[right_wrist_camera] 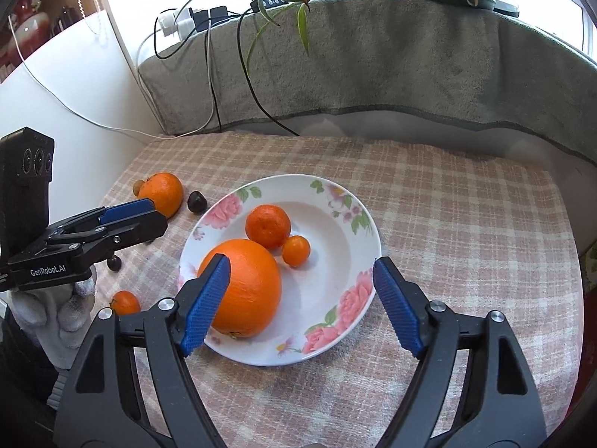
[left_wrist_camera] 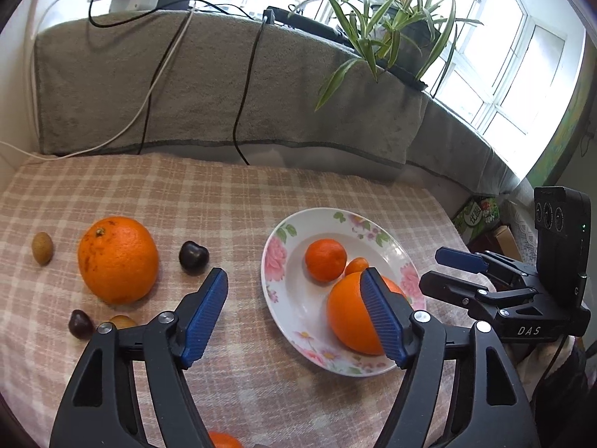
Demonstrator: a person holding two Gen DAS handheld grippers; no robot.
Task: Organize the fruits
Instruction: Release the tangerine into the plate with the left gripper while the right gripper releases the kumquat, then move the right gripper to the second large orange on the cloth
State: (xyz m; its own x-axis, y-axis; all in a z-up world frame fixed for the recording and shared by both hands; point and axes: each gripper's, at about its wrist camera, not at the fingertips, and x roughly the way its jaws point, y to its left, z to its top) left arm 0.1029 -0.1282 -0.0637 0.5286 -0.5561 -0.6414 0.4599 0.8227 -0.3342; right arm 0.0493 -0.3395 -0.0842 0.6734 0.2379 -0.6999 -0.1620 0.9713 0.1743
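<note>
A flowered white plate on the checked cloth holds a large orange, a mandarin and a kumquat. My right gripper stands open over the plate's near half. Its left pad is in front of the large orange, its right pad over the rim, and nothing is gripped. My left gripper is open and empty just left of the plate. On the cloth to its left lie a second large orange, two dark fruits and a brownish one.
A small orange lies near the cloth's front left, by a gloved hand. A grey towel hangs over the sill behind, with cables and a potted plant. The cloth to the right of the plate is bare.
</note>
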